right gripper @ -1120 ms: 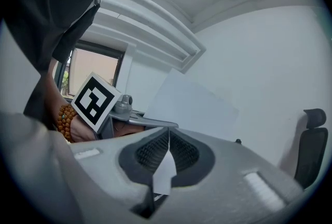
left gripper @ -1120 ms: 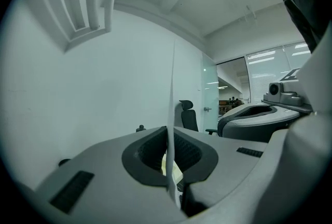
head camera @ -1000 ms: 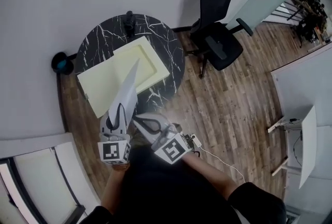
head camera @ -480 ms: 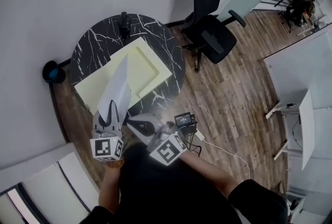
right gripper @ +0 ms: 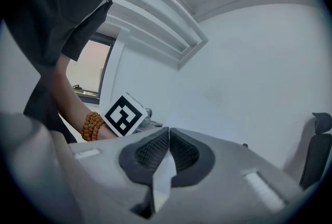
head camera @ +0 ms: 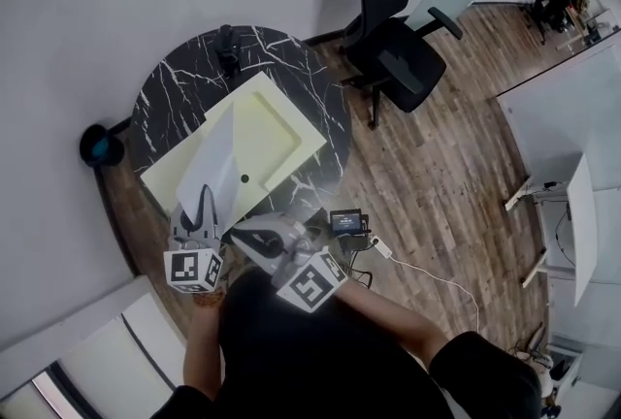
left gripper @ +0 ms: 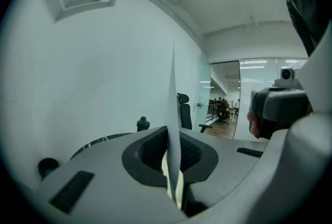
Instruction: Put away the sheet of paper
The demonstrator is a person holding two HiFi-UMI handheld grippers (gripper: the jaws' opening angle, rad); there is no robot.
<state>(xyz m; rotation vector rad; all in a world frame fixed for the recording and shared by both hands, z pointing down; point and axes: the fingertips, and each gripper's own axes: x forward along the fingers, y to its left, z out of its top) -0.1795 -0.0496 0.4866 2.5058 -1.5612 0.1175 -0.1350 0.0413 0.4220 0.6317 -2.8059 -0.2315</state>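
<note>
A white sheet of paper hangs tilted over a pale yellow open folder that lies on a round black marble table. My left gripper is shut on the sheet's near edge. In the left gripper view the paper stands edge-on between the left gripper's closed pads. My right gripper is shut on the sheet's near corner. In the right gripper view a strip of the paper shows pinched between the right gripper's pads. Both grippers sit at the table's near rim.
A small dark object stands at the table's far edge. A black office chair stands to the table's right on the wooden floor. A small device with a white cable lies on the floor near my right gripper. A dark round object sits by the wall.
Both grippers keep their hold on the sheet. The sheet and the grippers have shifted slightly left and toward the table's near rim, over the folder's left half.
</note>
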